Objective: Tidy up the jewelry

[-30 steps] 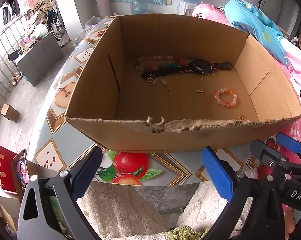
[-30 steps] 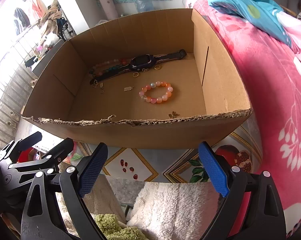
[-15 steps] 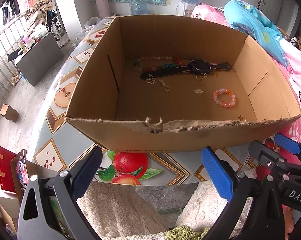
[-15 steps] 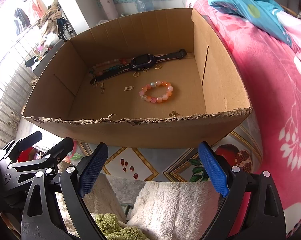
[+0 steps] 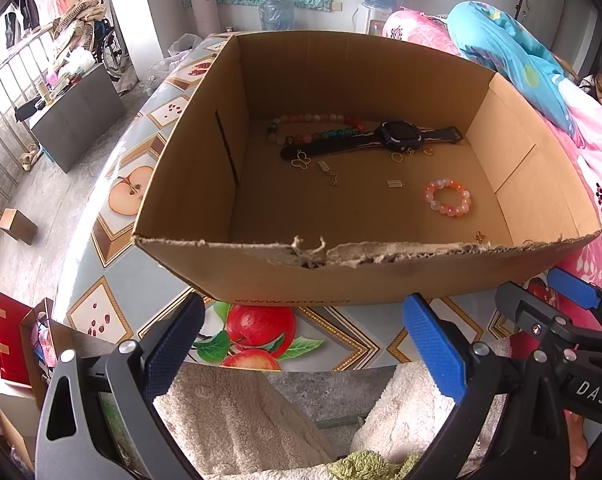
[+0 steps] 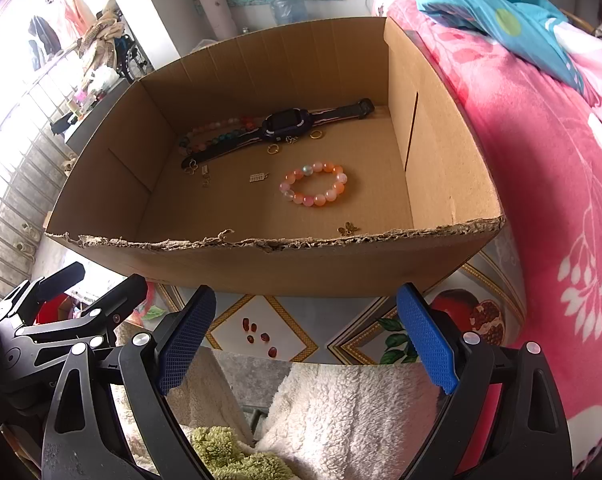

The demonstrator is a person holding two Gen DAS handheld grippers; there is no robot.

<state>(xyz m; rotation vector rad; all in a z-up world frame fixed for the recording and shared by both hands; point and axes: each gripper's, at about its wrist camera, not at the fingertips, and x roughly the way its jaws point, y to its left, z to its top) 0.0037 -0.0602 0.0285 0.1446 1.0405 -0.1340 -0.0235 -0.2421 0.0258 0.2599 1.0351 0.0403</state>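
A: Your left gripper (image 5: 305,344) and right gripper (image 6: 307,334) sit at the bottom of each frame, jaws spread wide, holding nothing, short of the box (image 5: 261,276).

B: And the jewelry?

A: It's on the box floor, mid-frame. The watch (image 5: 397,141) lies along the far wall, touching the long bead string (image 5: 317,126). Your pink bracelet (image 6: 313,189) sits apart, right of centre, small gold charms (image 5: 328,172) scattered nearby.

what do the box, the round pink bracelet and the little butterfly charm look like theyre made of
Box: plain brown corrugated cardboard, matte; its torn front edge shows frayed paper layers.
Round pink bracelet: glossy, partly translucent pink and orange beads, perhaps glass, stone or plastic.
Butterfly charm: thin gold-coloured openwork outline, probably metal; too small to be sure.
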